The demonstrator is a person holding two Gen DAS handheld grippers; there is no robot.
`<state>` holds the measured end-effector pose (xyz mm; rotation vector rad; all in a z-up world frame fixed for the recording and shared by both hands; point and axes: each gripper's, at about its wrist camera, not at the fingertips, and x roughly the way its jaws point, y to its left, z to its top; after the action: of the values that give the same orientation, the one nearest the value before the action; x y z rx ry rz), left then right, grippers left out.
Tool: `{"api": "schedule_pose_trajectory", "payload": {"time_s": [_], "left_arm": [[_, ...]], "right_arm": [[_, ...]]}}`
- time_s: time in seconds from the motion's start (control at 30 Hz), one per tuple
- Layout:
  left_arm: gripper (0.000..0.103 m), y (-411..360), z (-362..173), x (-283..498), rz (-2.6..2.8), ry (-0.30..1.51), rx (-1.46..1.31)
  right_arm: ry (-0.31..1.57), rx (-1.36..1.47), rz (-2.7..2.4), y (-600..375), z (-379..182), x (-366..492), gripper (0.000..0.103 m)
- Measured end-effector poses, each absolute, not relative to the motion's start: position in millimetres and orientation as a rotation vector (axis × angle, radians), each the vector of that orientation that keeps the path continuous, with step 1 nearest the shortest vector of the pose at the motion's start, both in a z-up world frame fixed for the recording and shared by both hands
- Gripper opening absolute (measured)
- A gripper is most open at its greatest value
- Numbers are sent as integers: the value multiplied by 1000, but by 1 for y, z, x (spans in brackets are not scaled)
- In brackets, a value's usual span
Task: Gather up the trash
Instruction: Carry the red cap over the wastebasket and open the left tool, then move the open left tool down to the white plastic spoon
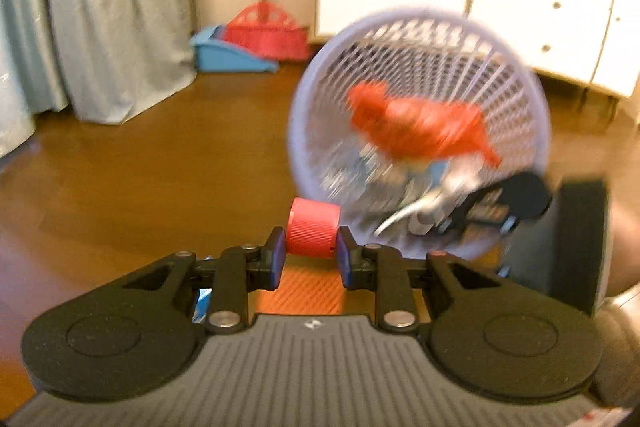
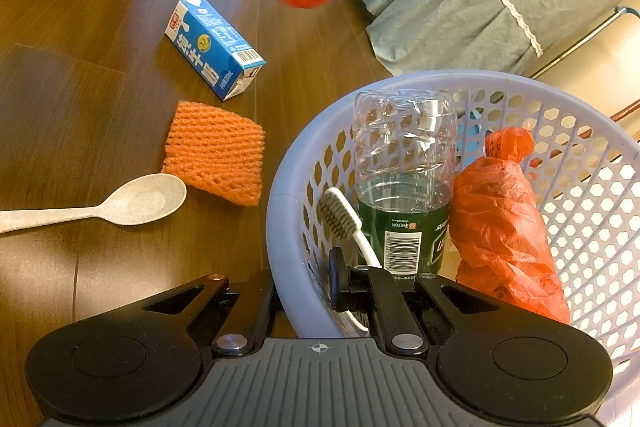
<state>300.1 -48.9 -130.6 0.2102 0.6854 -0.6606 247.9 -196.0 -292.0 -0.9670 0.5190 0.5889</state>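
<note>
Fingers (image 1: 276, 259) of our left gripper (image 1: 311, 254) squeezed a red bottle cap (image 1: 313, 229) just before the tipped purple basket (image 1: 520, 83). Our right gripper (image 2: 310, 281) pinched that basket's rim; inside we saw a bottle (image 2: 404, 163), toothbrush (image 2: 340, 215) and orange bag (image 2: 500, 227).

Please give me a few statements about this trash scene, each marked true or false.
1. The left claw grips a red cap. True.
2. The basket holds only a bottle. False: it holds a bottle, a toothbrush and an orange bag.
3. The milk carton lies on the floor. True.
4. The spoon is inside the basket. False: it lies on the floor outside it.
5. The right claw clamps the basket's rim. True.
</note>
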Motion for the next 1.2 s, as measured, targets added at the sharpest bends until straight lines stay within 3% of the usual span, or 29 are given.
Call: {"api": "schedule_pose_trajectory", "payload": {"time_s": [0.27, 0.37, 0.43, 0.73, 1.2], "left_arm": [[23, -115, -112, 316, -828, 655, 182], [37, -131, -112, 325, -860, 649, 169], [37, -132, -108, 327, -860, 634, 167], [37, -73, -117, 317, -700, 667, 156], [41, 5, -187, 266, -491, 861, 158]], "right_arm": [[520, -958, 586, -195, -293, 247, 5], [521, -950, 583, -196, -292, 246, 4], [521, -942, 581, -196, -291, 247, 4], [522, -932, 580, -197, -290, 247, 5], [523, -941, 580, -196, -290, 246, 5]]}}
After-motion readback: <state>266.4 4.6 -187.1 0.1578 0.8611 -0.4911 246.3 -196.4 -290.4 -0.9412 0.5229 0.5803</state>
